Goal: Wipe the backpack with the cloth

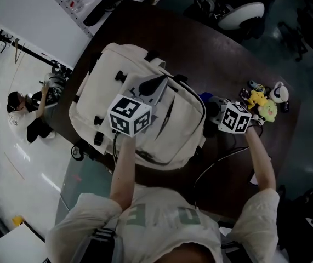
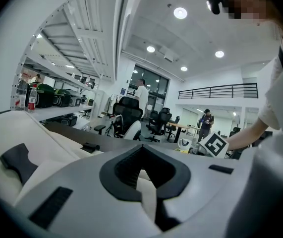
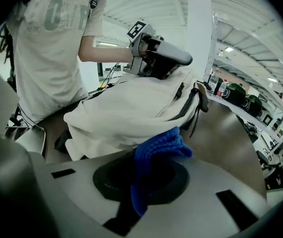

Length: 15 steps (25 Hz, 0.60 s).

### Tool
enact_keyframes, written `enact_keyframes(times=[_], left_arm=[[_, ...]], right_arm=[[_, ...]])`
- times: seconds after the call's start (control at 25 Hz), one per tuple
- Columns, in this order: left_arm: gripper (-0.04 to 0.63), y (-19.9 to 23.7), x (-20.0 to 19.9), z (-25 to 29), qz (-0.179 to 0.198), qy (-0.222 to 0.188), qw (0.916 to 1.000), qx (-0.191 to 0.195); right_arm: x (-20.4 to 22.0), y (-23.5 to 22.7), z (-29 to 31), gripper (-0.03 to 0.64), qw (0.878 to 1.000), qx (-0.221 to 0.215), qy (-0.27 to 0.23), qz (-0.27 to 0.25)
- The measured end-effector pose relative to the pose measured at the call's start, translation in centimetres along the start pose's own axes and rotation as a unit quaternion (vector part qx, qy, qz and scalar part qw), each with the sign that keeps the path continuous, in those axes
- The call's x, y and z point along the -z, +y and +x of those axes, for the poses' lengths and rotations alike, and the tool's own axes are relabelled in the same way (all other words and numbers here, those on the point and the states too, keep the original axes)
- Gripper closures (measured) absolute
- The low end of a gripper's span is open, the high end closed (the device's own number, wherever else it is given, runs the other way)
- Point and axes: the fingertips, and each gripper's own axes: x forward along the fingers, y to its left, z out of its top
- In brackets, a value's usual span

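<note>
A cream-white backpack [image 1: 140,119] lies on the dark table [image 1: 200,43]. My left gripper [image 1: 155,85] rests on its top and is shut on a fold of the white fabric [image 2: 146,192]. In the left gripper view that strip runs between the closed jaws of the left gripper [image 2: 143,175]. My right gripper [image 1: 210,104] sits at the backpack's right side, shut on a bunched blue cloth [image 3: 158,148]. In the right gripper view the cloth hangs just in front of the backpack [image 3: 131,108], close to its lower edge. The left gripper [image 3: 163,58] shows above the bag there.
Small toys, one yellow [image 1: 263,106], lie on the table to the right of my right hand. A black cable [image 1: 216,163] runs across the table near my body. A person [image 1: 30,108] sits on the floor at the left. Office chairs [image 2: 129,115] stand beyond the table.
</note>
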Motion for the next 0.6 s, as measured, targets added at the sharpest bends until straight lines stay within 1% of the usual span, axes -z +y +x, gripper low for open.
enact_keyframes(times=[0.16, 0.24, 0.32, 0.48, 0.6], left_arm=[[0.591, 0.2, 0.3, -0.2, -0.003, 0.002, 1.0000, 0.000], [0.591, 0.1, 0.4, -0.2, -0.002, 0.002, 1.0000, 0.002], [0.591, 0.0, 0.4, -0.1, 0.006, 0.005, 0.9999, 0.006], [0.591, -0.8, 1.4, 0.3, 0.049, 0.030, 0.9983, 0.005], [0.591, -1.0, 1.7, 0.7, 0.088, 0.034, 0.9955, -0.003]], right_arm=[[0.3, 1.3, -0.4, 0.580, 0.999, 0.036, -0.006, 0.032], [0.6, 1.9, -0.6, 0.580, 0.998, 0.051, 0.002, 0.040], [0.6, 2.5, -0.7, 0.580, 0.997, 0.062, 0.013, 0.043], [0.6, 5.5, -0.5, 0.580, 0.996, 0.063, 0.031, 0.056], [0.6, 6.3, -0.3, 0.580, 0.992, 0.091, 0.039, 0.072]])
